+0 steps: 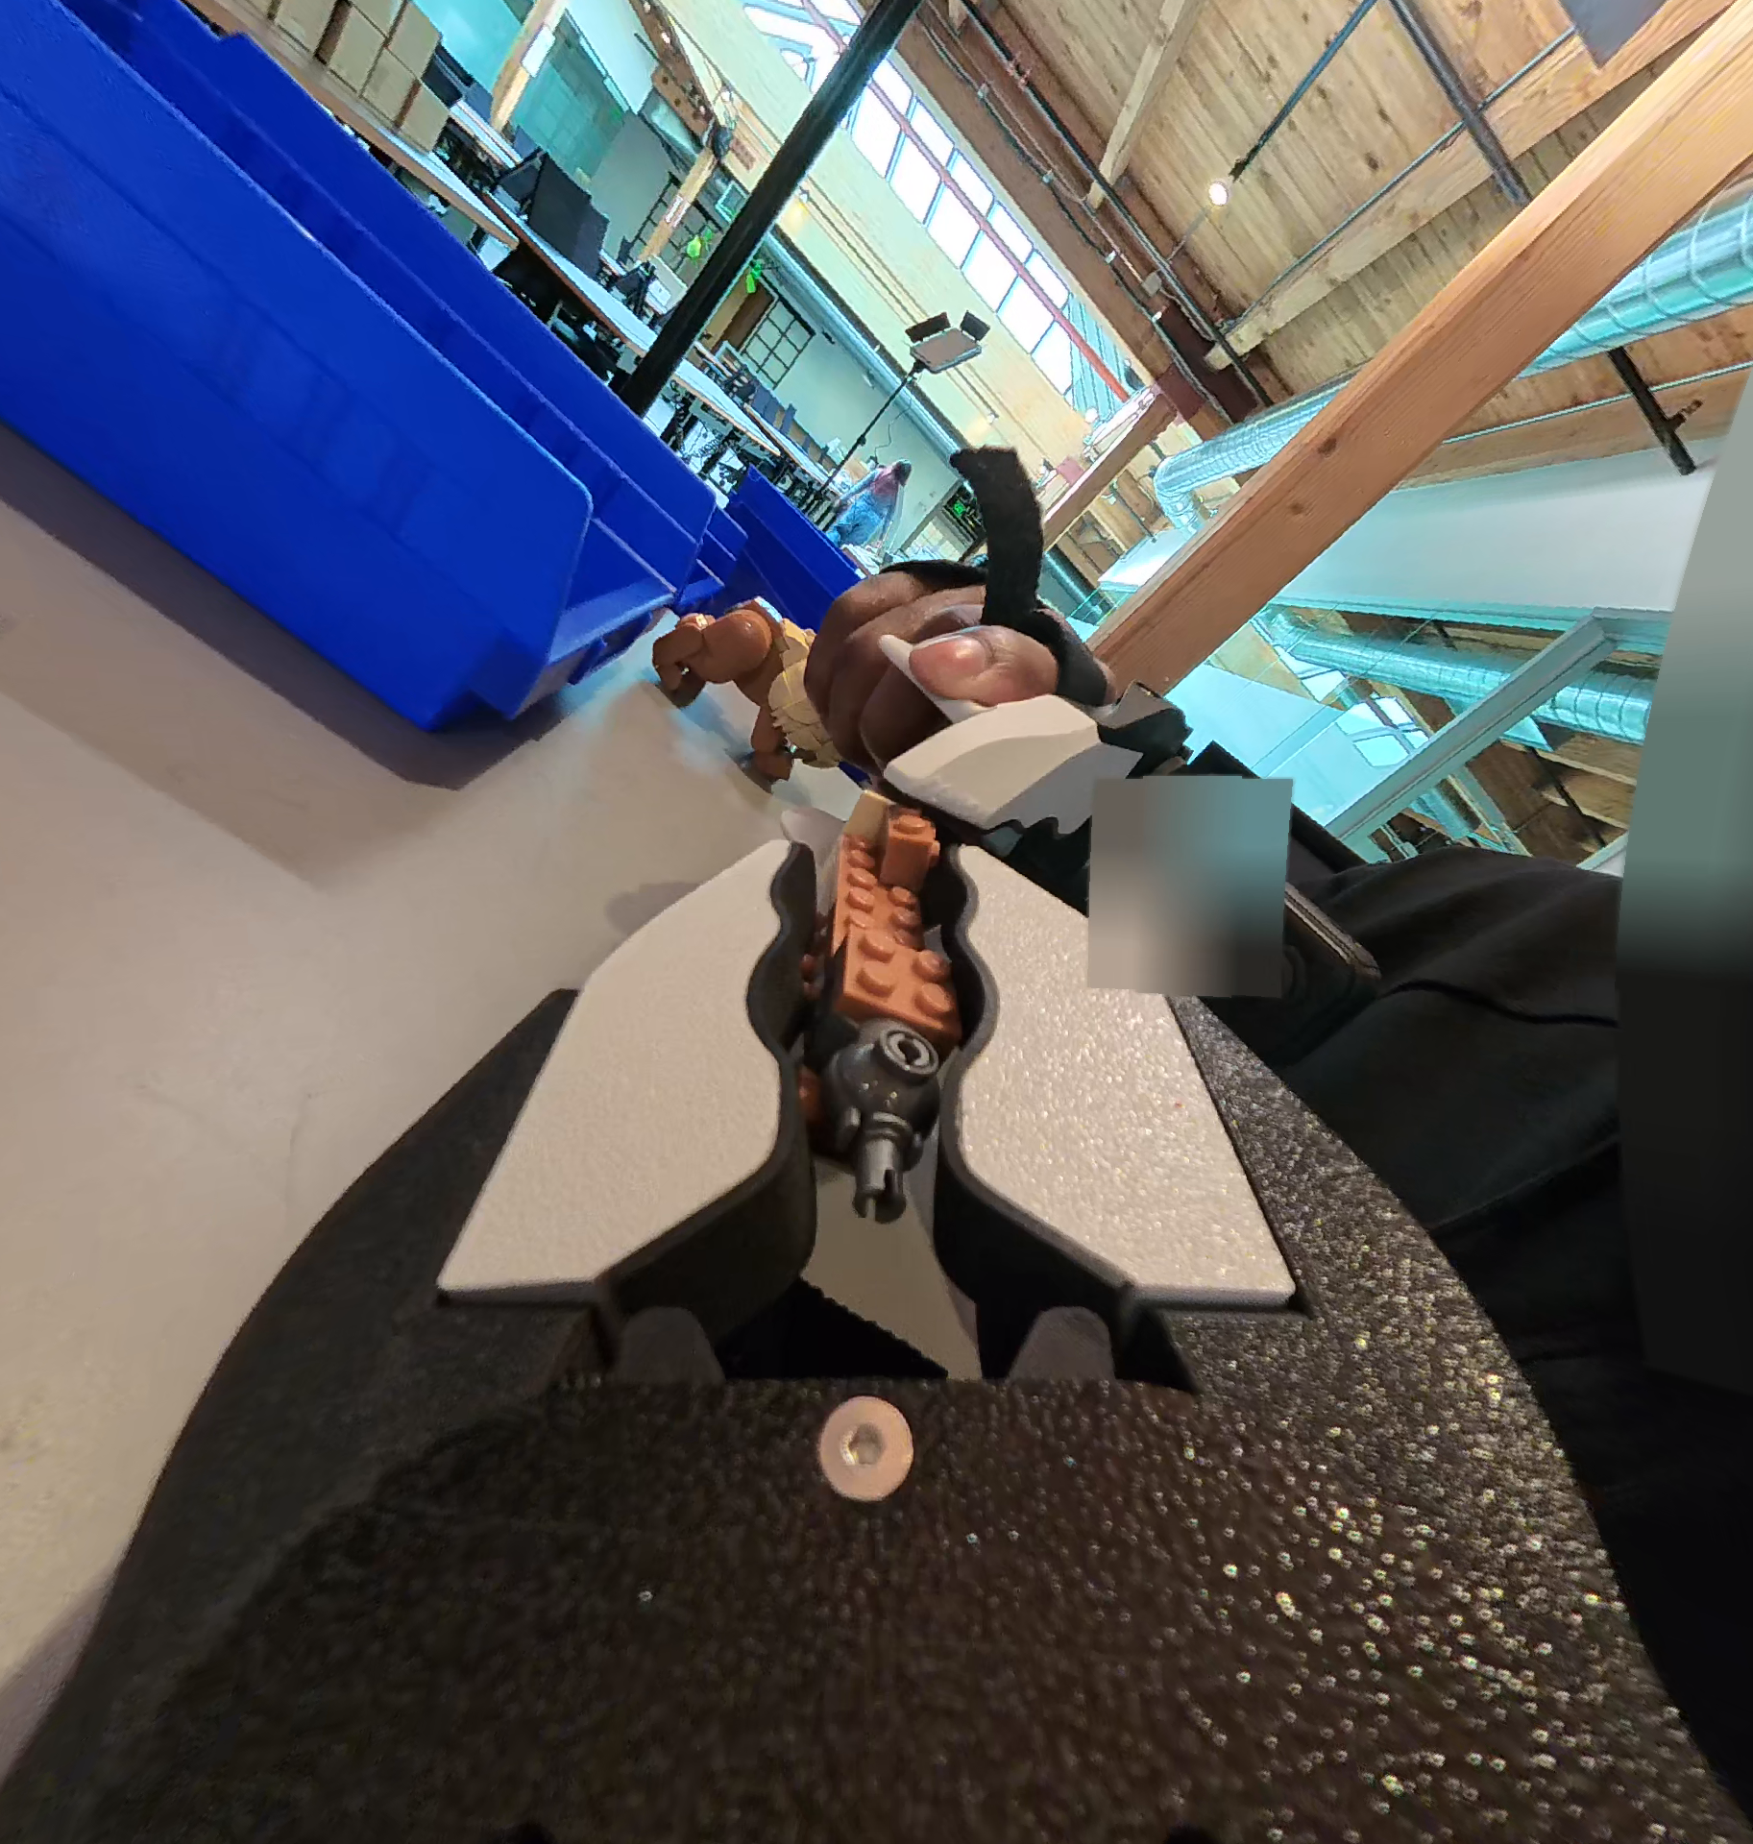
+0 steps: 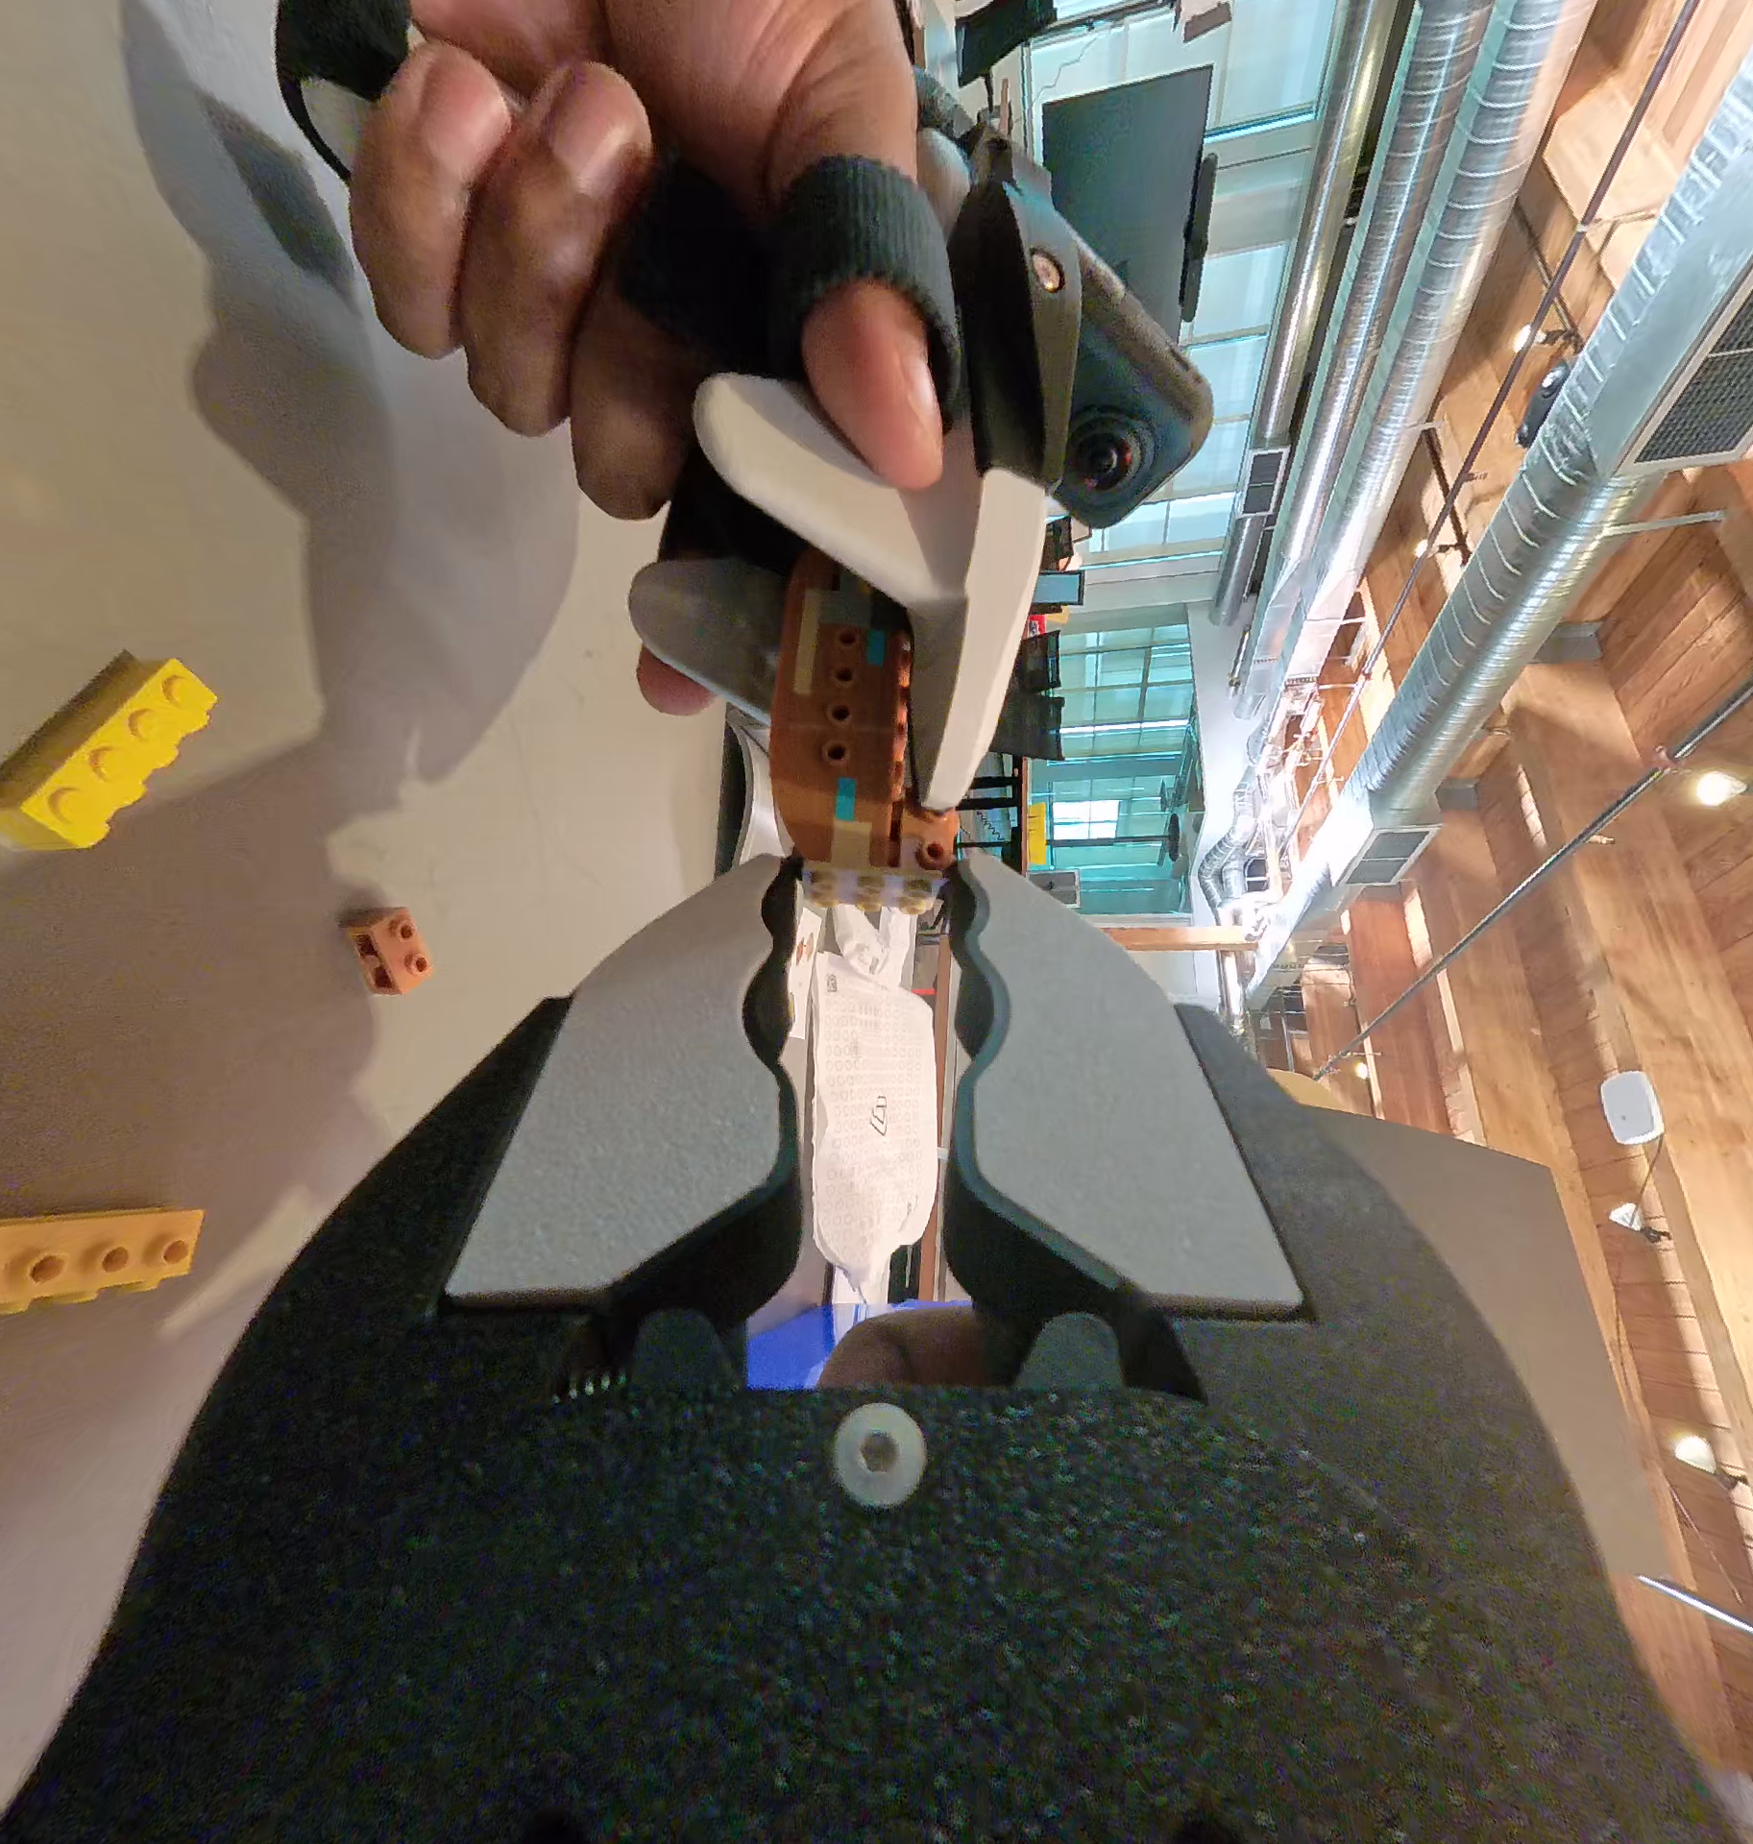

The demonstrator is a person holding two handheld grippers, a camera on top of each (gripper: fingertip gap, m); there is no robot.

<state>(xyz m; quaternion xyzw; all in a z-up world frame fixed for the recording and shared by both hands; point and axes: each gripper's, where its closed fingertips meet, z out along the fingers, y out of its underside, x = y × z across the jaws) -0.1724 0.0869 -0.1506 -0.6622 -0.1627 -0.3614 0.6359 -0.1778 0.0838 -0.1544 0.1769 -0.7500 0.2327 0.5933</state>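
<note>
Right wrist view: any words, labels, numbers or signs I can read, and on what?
White printed bag, seen between the right tongs: rows of small print and a logo, too small to read.
Yellow brick: no legible lettering.
Nothing else bears readable text.

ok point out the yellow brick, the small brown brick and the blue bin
yellow brick [image 2: 94,758], right wrist view, studded top face
small brown brick [image 2: 388,951], right wrist view, its side with studs
blue bin [image 1: 253,399], left wrist view, its side wall

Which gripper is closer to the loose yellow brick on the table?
Right. The yellow brick lies left of the right gripper; the left gripper, clamping the brown brick assembly, sits farther beyond.
</note>
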